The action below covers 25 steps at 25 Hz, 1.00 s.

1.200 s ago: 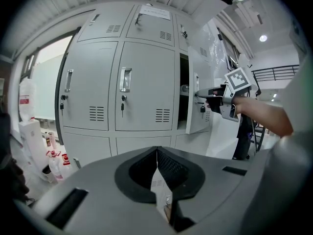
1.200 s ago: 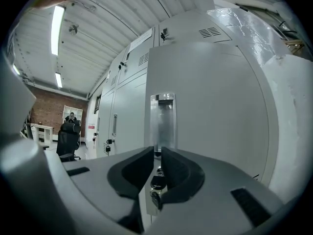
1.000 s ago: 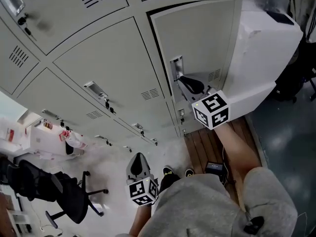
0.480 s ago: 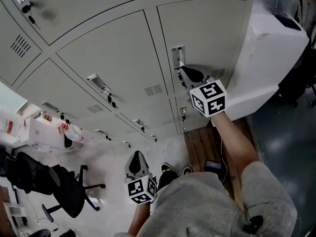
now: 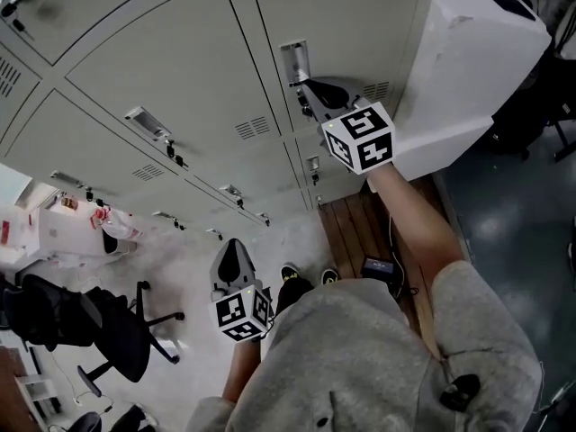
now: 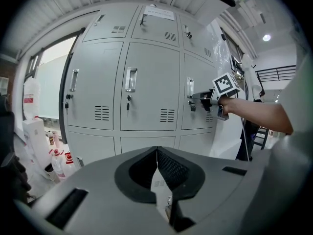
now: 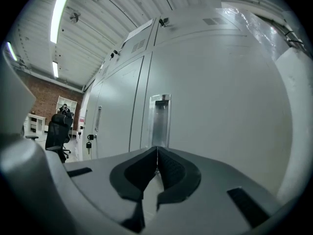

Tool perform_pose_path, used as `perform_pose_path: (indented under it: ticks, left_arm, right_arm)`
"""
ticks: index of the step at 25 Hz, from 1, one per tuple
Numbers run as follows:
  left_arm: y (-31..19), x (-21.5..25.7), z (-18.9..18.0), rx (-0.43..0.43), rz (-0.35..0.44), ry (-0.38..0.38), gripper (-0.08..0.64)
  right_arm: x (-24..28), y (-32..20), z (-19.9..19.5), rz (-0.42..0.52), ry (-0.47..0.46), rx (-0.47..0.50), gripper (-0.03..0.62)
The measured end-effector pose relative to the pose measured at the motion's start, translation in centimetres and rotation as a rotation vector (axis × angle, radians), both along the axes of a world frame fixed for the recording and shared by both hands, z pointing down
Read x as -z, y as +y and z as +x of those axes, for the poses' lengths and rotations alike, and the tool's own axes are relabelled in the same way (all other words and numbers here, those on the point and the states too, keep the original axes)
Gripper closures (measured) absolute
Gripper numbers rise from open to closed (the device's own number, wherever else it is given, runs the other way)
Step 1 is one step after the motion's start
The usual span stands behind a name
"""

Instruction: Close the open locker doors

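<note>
A bank of grey lockers fills the upper left of the head view. The right-hand column door lies flush with its frame. My right gripper is shut and empty, its tips pressed against that door just below the metal handle recess. In the right gripper view the gripper sits close under the handle recess. My left gripper hangs low by my leg, shut and empty. The left gripper faces the lockers, with the right gripper at the right door.
A white wrapped block stands right of the lockers. Below it lie wooden slats and a small black device. A black office chair and white boxes with bottles are at the left. Keys hang in several locks.
The right-hand door stood ajar with a dark gap along its top; my right gripper pushed it inward and it now lies flush. The left gripper stayed low.
</note>
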<state>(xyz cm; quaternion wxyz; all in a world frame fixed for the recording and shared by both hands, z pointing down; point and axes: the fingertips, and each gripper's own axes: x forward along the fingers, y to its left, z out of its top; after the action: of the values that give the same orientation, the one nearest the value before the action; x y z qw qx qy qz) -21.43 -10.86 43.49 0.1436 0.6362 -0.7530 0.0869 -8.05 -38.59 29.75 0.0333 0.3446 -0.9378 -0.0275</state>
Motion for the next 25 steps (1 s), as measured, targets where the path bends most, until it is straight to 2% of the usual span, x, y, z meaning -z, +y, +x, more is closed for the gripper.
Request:
perform_pose_path:
  ticks: [5, 11, 15, 20, 25]
  left_arm:
    - [-1.1, 0.1, 1.0, -0.049, 0.004, -0.012, 0.549]
    - [-2.8, 0.4, 4.0, -0.141, 0.018, -0.027, 0.549]
    - [-3.2, 0.4, 6.0, -0.183, 0.016, -0.026, 0.549]
    - [-3.4, 0.3, 7.3, -0.208, 0.013, -0.020, 0.549]
    - [-3.4, 0.4, 7.5, -0.201, 0.015, -0.018, 0.549]
  right_arm:
    - [0.8, 3.4, 4.3, 0.060, 0.022, -0.005, 0.560]
    - [0.2, 8.6, 12.1, 0.029, -0.003, -0.062, 0.560]
    - [-1.7, 11.8, 15.5, -0.004, -0.016, -0.123, 0.560]
    - [-4.1, 13.6, 17.9, -0.073, -0.061, -0.202, 0.560]
    - [-5.7, 14.1, 17.9, -0.130, -0.083, -0.197, 0.560]
